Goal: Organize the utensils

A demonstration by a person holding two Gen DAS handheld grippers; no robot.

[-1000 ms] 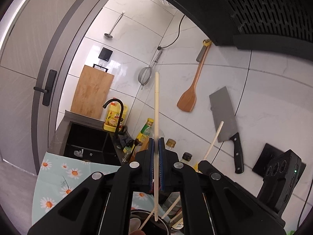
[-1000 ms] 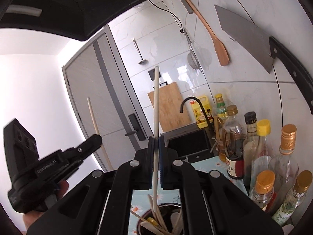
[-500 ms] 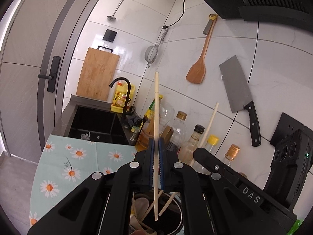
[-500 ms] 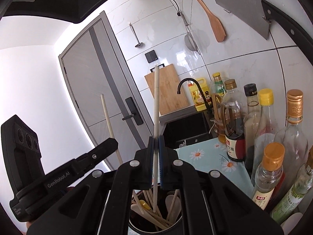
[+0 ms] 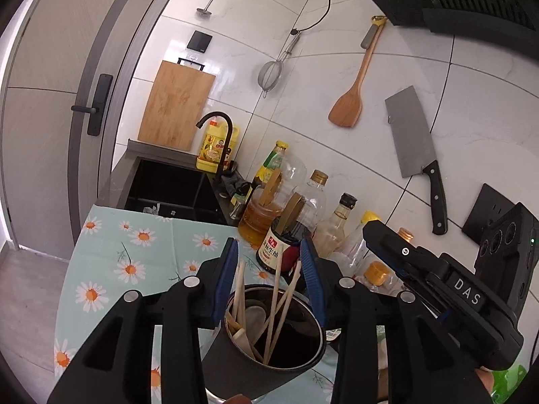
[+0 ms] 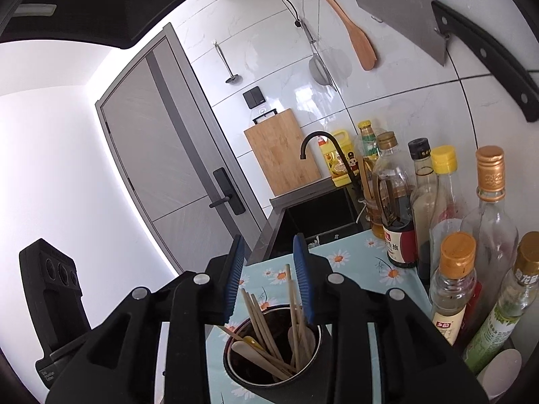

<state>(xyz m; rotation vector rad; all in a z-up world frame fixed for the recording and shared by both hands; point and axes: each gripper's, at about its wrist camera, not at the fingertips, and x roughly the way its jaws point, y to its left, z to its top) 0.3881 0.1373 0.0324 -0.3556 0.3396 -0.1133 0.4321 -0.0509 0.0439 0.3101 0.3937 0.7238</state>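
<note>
Left wrist view: we look along the left gripper (image 5: 269,271), whose blue-padded jaws are opening and press on nothing. Directly below and between them stands the utensil holder (image 5: 235,353), a dark cylindrical cup on the daisy-print cloth (image 5: 134,245). The chopsticks (image 5: 274,306) lean loosely inside the cup, their upper ends rising into the gap between the pads without touching either one. A pale spoon (image 5: 252,316) lies in the cup beside them. Ahead of the fingertips we see the soy sauce bottle (image 5: 274,247) and a cluster of other bottles against the wall; further ahead are the black sink (image 5: 168,188) and its curved faucet (image 5: 222,141). The right gripper (image 5: 384,245) enters from the right of this gripper, level with the bottles; its jaws cannot be judged here.

Right wrist view: the right gripper (image 6: 271,277) is likewise opening, with no object clamped. The same utensil holder (image 6: 310,370) sits just below its fingertips. One chopstick (image 6: 290,289) stands nearly upright close to the right-hand pad; we cannot tell whether it touches. The remaining sticks lean toward the left-hand pad. Bottles stand to the right of this gripper. High above both grippers, a cleaver (image 6: 401,10) and a wooden spatula (image 6: 357,37) hang on the tiled wall.
</note>
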